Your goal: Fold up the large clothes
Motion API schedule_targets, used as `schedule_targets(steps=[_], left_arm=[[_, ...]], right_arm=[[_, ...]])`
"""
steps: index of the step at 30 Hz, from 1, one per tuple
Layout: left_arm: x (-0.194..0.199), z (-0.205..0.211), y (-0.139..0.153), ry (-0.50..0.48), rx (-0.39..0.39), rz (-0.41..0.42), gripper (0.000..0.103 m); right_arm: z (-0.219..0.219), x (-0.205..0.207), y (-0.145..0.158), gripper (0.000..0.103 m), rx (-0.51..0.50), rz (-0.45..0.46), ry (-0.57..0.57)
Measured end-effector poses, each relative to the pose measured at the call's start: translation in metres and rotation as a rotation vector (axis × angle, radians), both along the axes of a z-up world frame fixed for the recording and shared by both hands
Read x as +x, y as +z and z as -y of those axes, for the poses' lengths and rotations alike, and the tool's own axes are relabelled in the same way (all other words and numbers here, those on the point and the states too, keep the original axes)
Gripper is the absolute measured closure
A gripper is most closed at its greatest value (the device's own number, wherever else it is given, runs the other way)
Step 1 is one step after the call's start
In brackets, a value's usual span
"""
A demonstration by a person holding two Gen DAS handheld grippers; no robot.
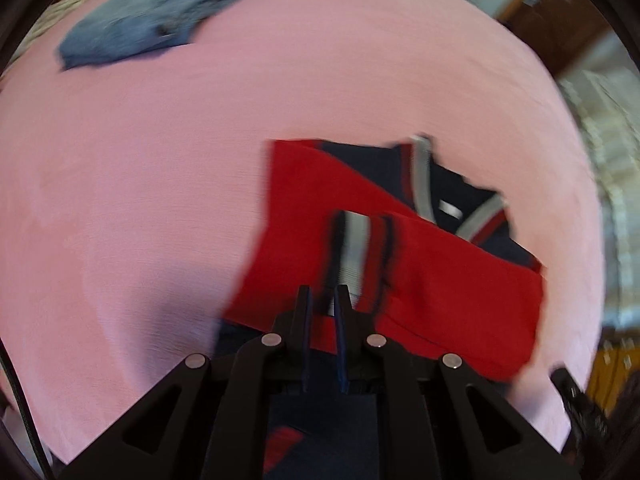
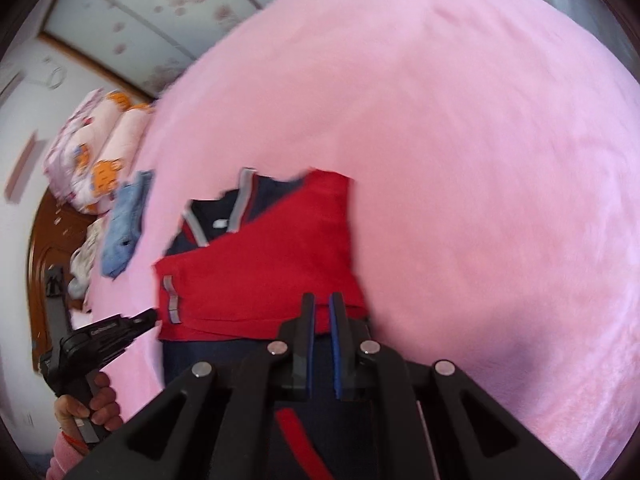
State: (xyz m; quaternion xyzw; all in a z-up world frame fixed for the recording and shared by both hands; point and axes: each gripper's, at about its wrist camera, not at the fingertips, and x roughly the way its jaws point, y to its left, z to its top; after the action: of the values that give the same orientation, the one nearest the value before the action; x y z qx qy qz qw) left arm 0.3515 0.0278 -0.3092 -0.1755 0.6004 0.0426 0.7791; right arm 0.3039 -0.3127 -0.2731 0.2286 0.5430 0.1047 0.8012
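Note:
A red and navy jacket (image 1: 424,276) with grey-striped collar and cuffs lies partly folded on the pink bed cover (image 1: 160,184). It also shows in the right wrist view (image 2: 272,264). My left gripper (image 1: 323,300) is shut on the jacket's lower edge beside a striped cuff, with navy cloth running under it. My right gripper (image 2: 322,308) is shut on the jacket's hem on the other side. In the right wrist view the left gripper's fingers (image 2: 144,316) touch the jacket's left edge, held by a hand.
A folded blue denim garment (image 1: 152,20) lies far back on the bed, also in the right wrist view (image 2: 124,224). Rolled patterned quilts (image 2: 96,148) lie by a wooden headboard (image 2: 40,280). Wardrobe doors (image 2: 160,12) stand behind. The bed's edge is at right (image 1: 592,208).

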Motion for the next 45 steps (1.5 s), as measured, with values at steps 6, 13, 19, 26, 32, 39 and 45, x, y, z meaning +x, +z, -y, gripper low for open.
schedule_targets(steps=[6, 13, 19, 26, 32, 39, 45], left_arm=[[0.007, 0.04, -0.001, -0.181, -0.118, -0.002, 0.094], [0.025, 0.066, -0.031, -0.283, -0.112, -0.055, 0.094], [0.027, 0.054, -0.05, -0.252, -0.077, -0.081, 0.095], [0.021, 0.034, -0.046, -0.253, -0.087, -0.066, 0.1], [0.024, 0.031, -0.038, -0.271, -0.078, -0.048, 0.1], [0.012, 0.015, -0.02, -0.276, -0.1, -0.01, 0.1], [-0.005, -0.014, 0.006, -0.246, 0.014, 0.037, 0.099]], right_arm=[[-0.042, 0.016, -0.008, 0.099, 0.062, 0.008, 0.093], [-0.088, 0.03, -0.042, 0.101, 0.069, -0.086, 0.105], [-0.091, 0.035, -0.065, 0.103, 0.032, -0.117, 0.095], [-0.05, 0.027, -0.05, 0.103, -0.047, -0.077, 0.021], [-0.015, 0.012, -0.049, 0.103, -0.112, -0.115, -0.064], [0.004, -0.008, -0.04, 0.103, -0.12, -0.092, -0.161], [0.014, -0.029, -0.015, 0.103, -0.079, -0.039, -0.217]])
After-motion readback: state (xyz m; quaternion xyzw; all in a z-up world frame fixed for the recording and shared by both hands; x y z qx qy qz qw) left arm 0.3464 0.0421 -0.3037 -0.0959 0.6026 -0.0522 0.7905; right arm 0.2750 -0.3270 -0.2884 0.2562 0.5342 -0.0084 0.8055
